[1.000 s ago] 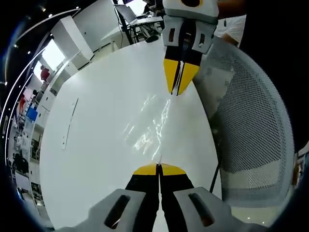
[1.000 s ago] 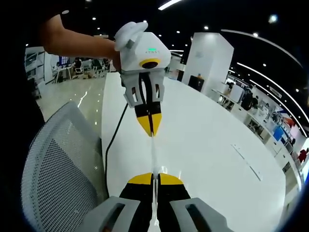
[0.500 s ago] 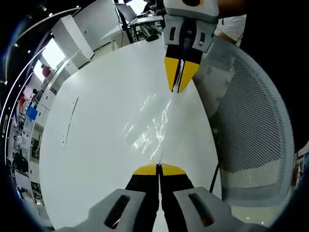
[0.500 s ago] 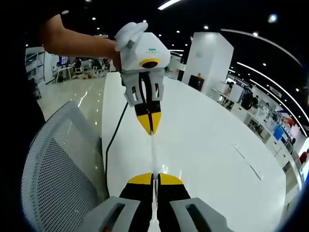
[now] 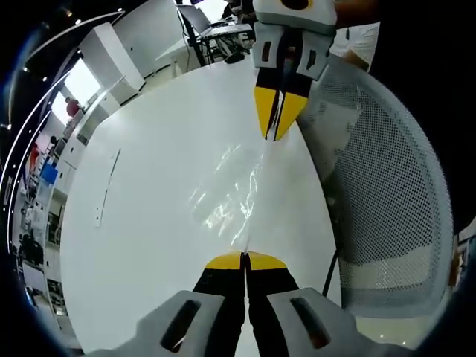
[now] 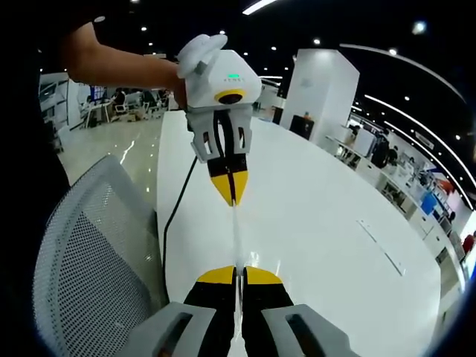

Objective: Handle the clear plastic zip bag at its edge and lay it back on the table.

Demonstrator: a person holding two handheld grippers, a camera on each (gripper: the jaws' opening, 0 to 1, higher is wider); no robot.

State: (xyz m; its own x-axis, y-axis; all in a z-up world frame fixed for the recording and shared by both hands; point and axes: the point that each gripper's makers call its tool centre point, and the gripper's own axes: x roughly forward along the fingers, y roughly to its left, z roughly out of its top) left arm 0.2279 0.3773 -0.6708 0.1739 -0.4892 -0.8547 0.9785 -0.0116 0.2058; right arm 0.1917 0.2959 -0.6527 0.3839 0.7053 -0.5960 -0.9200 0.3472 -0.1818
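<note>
The clear plastic zip bag (image 5: 232, 195) hangs stretched between my two grippers just above the white table (image 5: 141, 223), its film catching glints of light. My left gripper (image 5: 244, 256) is shut on the near edge of the bag. At the top of the left gripper view, my right gripper (image 5: 274, 134) is shut on the opposite edge. In the right gripper view the bag (image 6: 236, 236) appears edge-on as a thin pale strip. It runs from my right gripper (image 6: 238, 271) up to the left gripper (image 6: 232, 199), which a hand holds.
A grey mesh chair (image 5: 387, 186) stands against the table's edge and also appears as the chair (image 6: 89, 253) in the right gripper view. A black cable (image 6: 172, 223) runs along that edge. A thin strip (image 5: 108, 190) lies on the far side of the table (image 6: 320, 216).
In the left gripper view the right gripper has edged slightly further away, keeping the bag taut. Both grips are unchanged.
</note>
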